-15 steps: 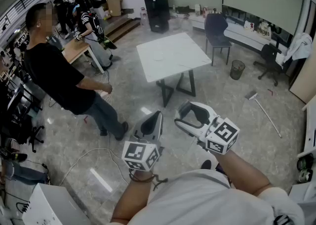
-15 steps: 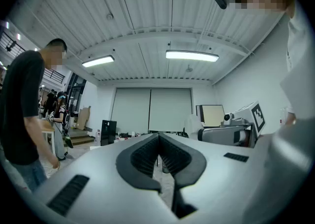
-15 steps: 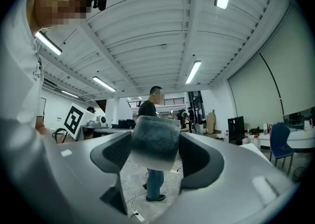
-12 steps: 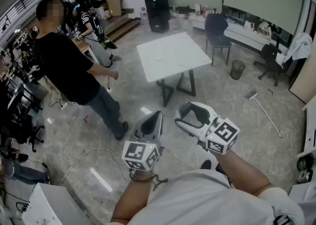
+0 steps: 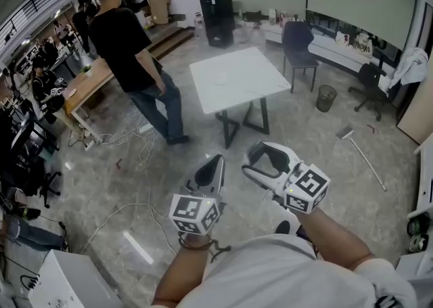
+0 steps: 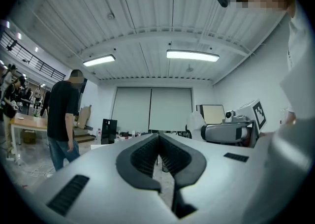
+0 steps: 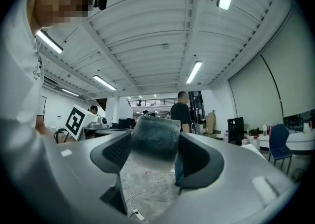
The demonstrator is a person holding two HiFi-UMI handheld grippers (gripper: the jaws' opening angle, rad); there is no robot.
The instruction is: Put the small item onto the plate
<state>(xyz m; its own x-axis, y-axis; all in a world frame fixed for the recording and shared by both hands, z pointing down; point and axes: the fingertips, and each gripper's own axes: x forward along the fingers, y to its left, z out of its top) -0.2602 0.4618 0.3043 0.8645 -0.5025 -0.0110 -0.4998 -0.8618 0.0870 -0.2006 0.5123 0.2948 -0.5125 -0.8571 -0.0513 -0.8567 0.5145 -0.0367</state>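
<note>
My right gripper [image 5: 252, 157] [image 7: 156, 138] is held in front of my chest, shut on a small grey item [image 7: 154, 144]. The item is dark at its top, paler below, and both pads press on its sides. My left gripper [image 5: 216, 160] [image 6: 158, 138] hangs beside it, shut, its ribbed pads meeting with nothing between them. A white table [image 5: 238, 78] stands a few steps ahead on the stone floor. A faint pale round shape [image 5: 219, 77] lies on it; I cannot tell whether it is the plate.
A person in black [image 5: 132, 42] walks at the back left beside a wooden desk [image 5: 86, 83]. Cables [image 5: 128, 210] trail over the floor at left. A dark chair [image 5: 298, 41], a bin [image 5: 325, 95] and a broom [image 5: 362, 151] stand right of the table. A white box [image 5: 64, 279] sits near left.
The person in black has walked from the left side toward the back left and turned away. Both grippers have stayed almost where they were.
</note>
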